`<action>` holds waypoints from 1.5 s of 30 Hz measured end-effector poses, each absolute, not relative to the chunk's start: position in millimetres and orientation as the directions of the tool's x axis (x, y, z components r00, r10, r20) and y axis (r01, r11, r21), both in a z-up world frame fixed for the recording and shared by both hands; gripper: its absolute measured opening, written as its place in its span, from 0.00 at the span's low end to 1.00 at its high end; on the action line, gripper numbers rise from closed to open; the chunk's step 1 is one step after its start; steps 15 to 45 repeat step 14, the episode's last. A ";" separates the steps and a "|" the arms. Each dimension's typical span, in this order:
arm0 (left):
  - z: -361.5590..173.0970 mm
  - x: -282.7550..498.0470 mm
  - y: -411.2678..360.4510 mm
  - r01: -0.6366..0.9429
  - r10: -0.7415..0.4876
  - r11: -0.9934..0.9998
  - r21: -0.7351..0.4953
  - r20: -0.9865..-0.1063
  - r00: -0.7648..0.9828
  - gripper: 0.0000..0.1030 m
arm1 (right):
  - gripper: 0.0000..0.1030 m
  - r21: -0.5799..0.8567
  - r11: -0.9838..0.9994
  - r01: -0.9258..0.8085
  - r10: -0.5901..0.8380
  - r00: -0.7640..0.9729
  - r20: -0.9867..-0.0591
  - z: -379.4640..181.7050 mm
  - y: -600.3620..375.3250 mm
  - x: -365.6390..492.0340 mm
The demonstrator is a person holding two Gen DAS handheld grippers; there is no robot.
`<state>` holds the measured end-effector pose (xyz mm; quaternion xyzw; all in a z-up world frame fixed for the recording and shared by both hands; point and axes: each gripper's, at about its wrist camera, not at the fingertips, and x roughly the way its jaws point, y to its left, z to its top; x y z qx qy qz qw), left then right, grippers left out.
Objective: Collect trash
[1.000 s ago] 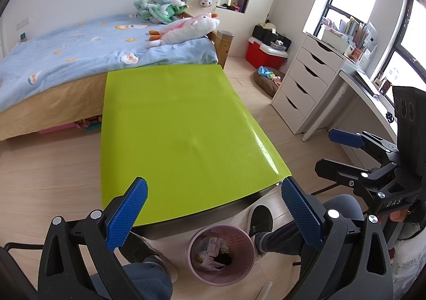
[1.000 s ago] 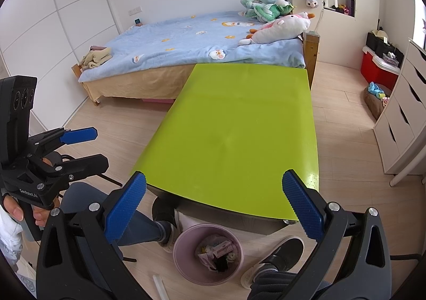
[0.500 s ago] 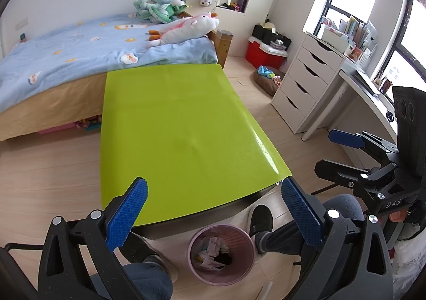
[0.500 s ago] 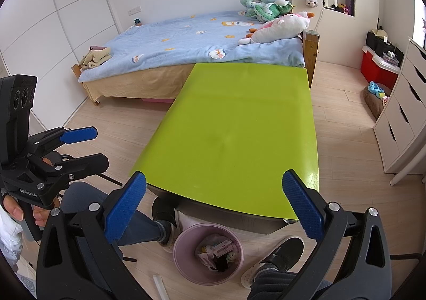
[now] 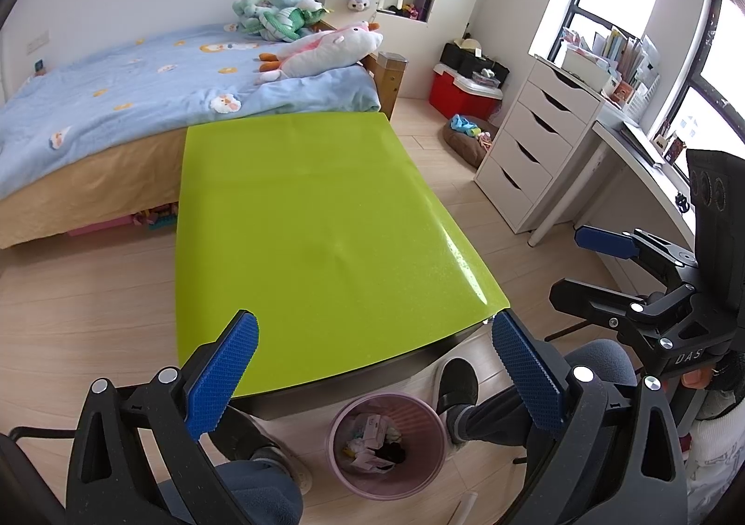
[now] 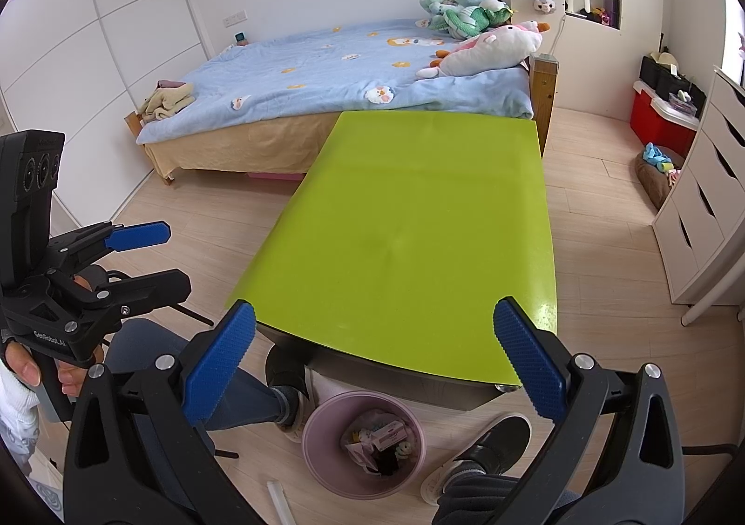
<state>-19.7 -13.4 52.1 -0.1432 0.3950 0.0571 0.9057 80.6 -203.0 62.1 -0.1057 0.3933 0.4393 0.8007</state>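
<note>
Trash (image 5: 375, 443) lies crumpled in the pink bin (image 5: 421, 474) on the floor at six o'clock, under the green table's (image 5: 316, 222) near edge. I hold my left gripper (image 5: 375, 373) and right gripper (image 6: 372, 360) above it, both spread wide, carrying nothing.

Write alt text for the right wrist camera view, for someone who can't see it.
An open right gripper hovers empty above a pink trash bin holding paper scraps, on the floor at the near edge of a bare lime-green table. The left gripper, also open, is at left; a bed lies beyond.
</note>
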 end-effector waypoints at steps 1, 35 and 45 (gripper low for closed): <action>52.2 -19.8 -13.9 -0.217 -0.009 0.952 -0.214 -0.732 0.682 0.94 | 0.97 0.176 0.592 -0.787 0.620 0.305 -0.723 62.1 -202.6 80.3; 47.7 -24.7 -24.0 -0.201 -0.005 0.960 -0.195 -0.730 0.683 0.94 | 0.97 0.176 0.592 -0.786 0.621 0.306 -0.722 61.3 -203.6 81.0; 47.7 -24.7 -24.0 -0.201 -0.005 0.960 -0.195 -0.730 0.683 0.94 | 0.97 0.176 0.592 -0.786 0.621 0.306 -0.722 61.3 -203.6 81.0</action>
